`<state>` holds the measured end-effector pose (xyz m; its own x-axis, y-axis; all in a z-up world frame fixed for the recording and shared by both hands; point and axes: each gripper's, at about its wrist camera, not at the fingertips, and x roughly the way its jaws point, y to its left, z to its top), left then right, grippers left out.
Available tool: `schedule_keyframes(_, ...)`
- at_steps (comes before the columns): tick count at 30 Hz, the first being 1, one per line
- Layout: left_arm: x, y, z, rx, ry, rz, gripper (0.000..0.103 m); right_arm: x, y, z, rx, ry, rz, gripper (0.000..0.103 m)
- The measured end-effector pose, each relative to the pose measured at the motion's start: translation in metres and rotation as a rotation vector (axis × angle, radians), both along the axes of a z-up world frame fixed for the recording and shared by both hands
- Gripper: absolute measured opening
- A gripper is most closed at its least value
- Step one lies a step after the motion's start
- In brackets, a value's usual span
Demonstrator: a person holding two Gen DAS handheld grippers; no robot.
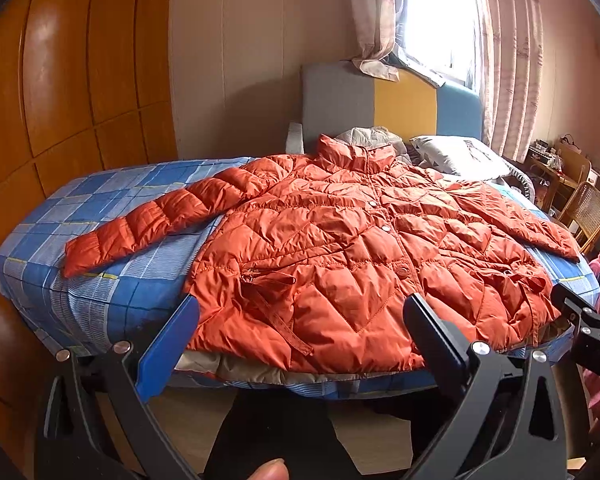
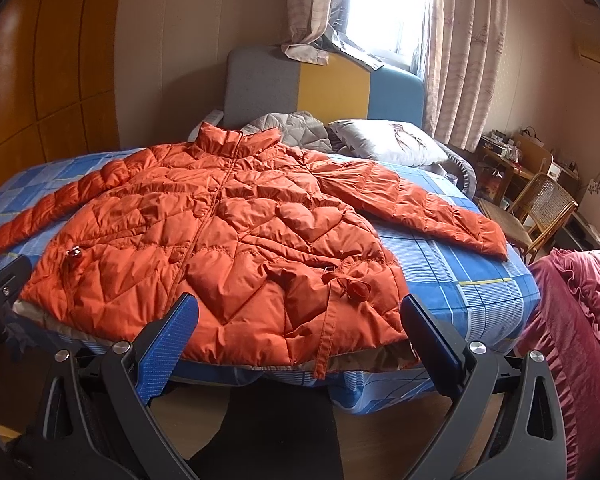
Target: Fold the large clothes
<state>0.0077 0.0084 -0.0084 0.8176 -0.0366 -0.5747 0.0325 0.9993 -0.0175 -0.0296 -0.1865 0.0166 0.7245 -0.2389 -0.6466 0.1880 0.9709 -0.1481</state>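
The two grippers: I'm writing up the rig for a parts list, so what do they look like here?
Both are alike. The left gripper and the right gripper each have black, angular linkage arms with round silver pivot bolts and triangular cut-outs. Each carries two flat rectangular fingers faced with blue ribbed pads. No cables show. White lettering marks the left gripper's body in the right wrist view, too cropped to read.

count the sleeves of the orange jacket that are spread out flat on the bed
2: the left sleeve stretches over the blue checked bedsheet; the right sleeve angles toward the wicker chair.
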Motion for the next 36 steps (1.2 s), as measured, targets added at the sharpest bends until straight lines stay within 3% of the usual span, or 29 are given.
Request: schedule_keyframes(36,0.013,0.014,-0.007,-0.001,0.032,0.041,0.101,0.01,-0.031,-0.018,0.062,0.051,-0.076,0.1)
